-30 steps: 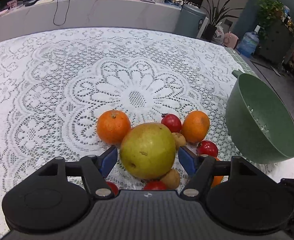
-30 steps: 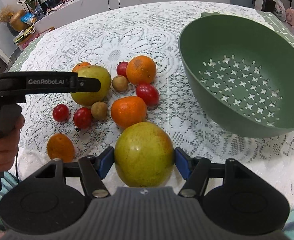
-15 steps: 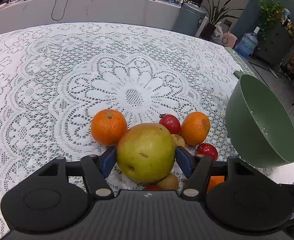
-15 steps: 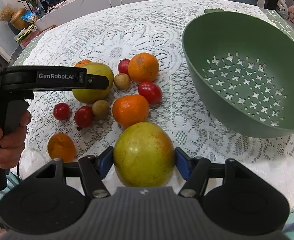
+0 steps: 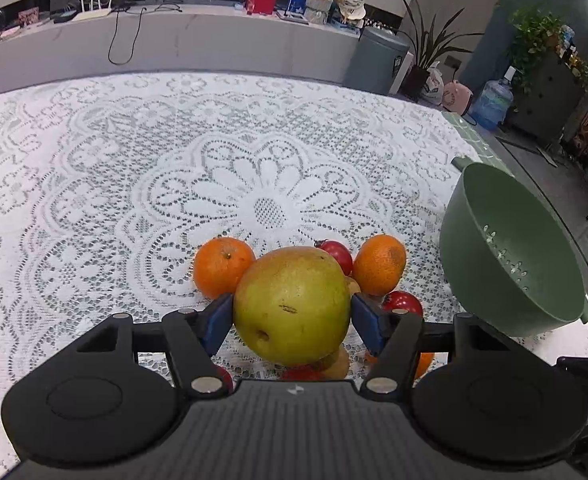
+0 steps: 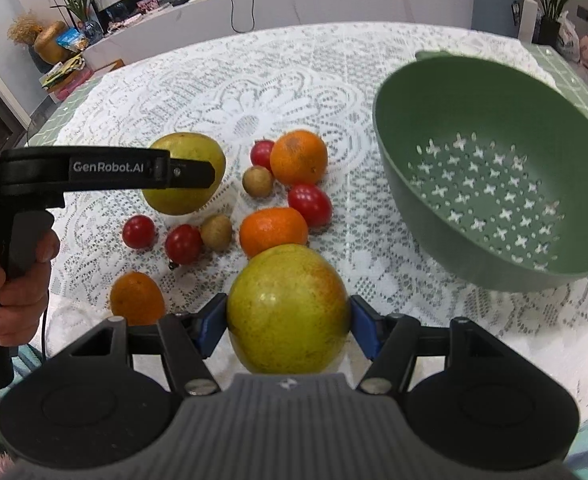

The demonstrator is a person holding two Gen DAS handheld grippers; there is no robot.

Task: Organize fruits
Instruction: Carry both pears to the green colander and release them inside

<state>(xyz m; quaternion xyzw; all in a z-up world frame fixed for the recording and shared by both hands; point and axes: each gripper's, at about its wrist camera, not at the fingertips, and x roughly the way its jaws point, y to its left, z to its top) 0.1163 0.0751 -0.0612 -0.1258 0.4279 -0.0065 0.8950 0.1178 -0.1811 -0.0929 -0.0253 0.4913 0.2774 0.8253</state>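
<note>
1. Lower centre of the right wrist view: right gripper clamped on a yellow-green pear with a reddish blush, blue pads pressed against both sides.
2. Lower centre of the left wrist view: left gripper closed on a second yellow-green pear, pads touching both flanks.
3. Left edge of the right wrist view: a hand wrapped around the left gripper's black handle.
4. Middle of the right wrist view, on the white lace tablecloth: loose fruit clustered together, with a mandarin just beyond the held pear, cherry tomatoes, small brown round fruits, and a larger orange farther back.
5. Lower left of the cluster: another mandarin, set apart.
6. Right half of the right wrist view: green colander, tilted, nothing inside, well apart from the fruit.
7. Top of the frames: a long counter with plants.
</note>
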